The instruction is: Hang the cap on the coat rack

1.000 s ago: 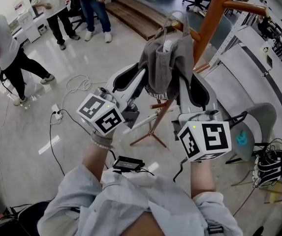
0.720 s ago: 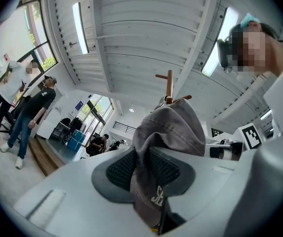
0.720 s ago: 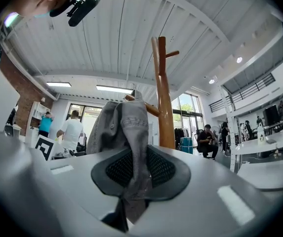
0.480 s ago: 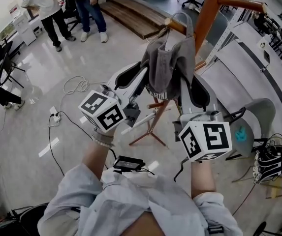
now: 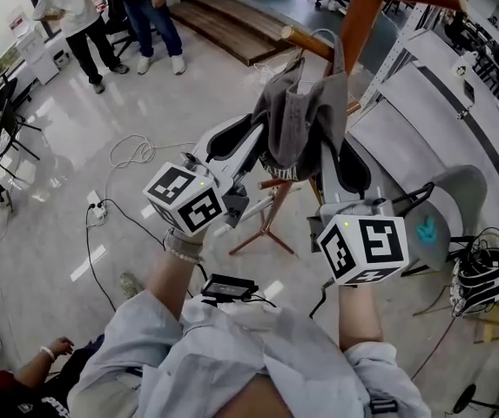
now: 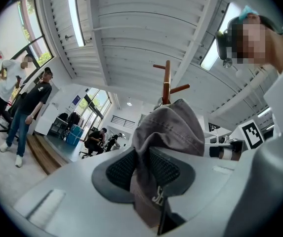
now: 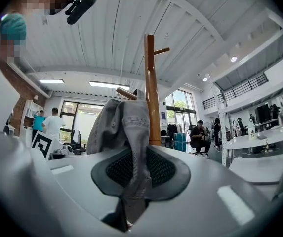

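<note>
Left gripper [image 5: 251, 143] [image 6: 143, 168]: white plastic body with black ribbed pads and a marker cube. It is held in the person's left hand. Its jaws are closed on a fold of the grey fabric cap [image 5: 297, 120] [image 6: 173, 127], which is pinched between the pads.

Right gripper [image 5: 333, 146] [image 7: 137, 171]: same build, held in the right hand. Its jaws are likewise clamped on another fold of the cap's cloth [image 7: 121, 122], with the fabric pressed between the pads.

Cap: held aloft between the two grippers and bunched, with the crown hanging down. It is raised close against the orange-brown wooden coat rack [image 5: 360, 16] [image 6: 167, 85] [image 7: 151, 83]. The cap's back strap is seen arching up beside a slanted wooden peg [image 5: 306, 42]. Whether the strap lies over the peg cannot be told.

Coat rack: an upright pole with short pegs angled out near the top. Its splayed wooden feet [image 5: 262, 233] are seen on the floor below the grippers.

Surroundings: a glossy pale tiled floor [image 5: 75, 172] is crossed by a white cable and power strip [image 5: 99, 207]. A low wooden step [image 5: 232, 29] is seen beyond it, with standing people [image 5: 79, 16] beside it. A grey chair [image 5: 445, 207] is placed to the right.
</note>
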A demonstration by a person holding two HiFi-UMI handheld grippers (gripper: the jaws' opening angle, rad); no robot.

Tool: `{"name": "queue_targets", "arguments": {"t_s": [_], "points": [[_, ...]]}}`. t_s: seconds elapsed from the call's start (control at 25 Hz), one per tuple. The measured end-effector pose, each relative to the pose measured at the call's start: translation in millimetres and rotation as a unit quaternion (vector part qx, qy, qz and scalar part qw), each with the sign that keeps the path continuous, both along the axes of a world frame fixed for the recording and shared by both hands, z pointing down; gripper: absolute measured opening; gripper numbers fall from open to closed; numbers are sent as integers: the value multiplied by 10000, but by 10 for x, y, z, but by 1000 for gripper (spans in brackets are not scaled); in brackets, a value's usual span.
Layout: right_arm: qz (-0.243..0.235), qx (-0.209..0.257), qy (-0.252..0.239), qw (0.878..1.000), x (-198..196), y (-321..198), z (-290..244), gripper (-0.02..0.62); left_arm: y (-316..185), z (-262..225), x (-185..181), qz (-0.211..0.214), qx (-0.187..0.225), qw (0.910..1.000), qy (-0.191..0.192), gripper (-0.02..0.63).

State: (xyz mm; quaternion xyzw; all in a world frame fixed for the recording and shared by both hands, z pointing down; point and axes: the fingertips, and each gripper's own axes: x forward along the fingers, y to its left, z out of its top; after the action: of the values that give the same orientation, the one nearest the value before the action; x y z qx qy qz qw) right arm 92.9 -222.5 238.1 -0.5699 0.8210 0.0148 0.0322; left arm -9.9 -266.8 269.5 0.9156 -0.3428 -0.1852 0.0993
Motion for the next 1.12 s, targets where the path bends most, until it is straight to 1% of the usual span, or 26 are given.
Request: {"name": "queue_targets", "arguments": {"t_s": [0.44,0.52,0.64,0.88,1.12], "points": [[83,-205,60,9997,12,-78,172,66,-48,120,-19,-105,-116,9995,-262,91],[122,-154,170,9997,4,-77,182,66,-43,128,-24,-126,-83,9994,-310,91],[182,-59,398,9990,-16,-77,184,66,-41,128,-17,-202,61,9985,-505,91],[138,9,250,9996,-8,-69,180,66,-33,122,-14,-192,116,9981,-572,91],[143,103,139,9997,-13,-56,178,67,13,122,-35,-48,143,9987,-495,92]]}}
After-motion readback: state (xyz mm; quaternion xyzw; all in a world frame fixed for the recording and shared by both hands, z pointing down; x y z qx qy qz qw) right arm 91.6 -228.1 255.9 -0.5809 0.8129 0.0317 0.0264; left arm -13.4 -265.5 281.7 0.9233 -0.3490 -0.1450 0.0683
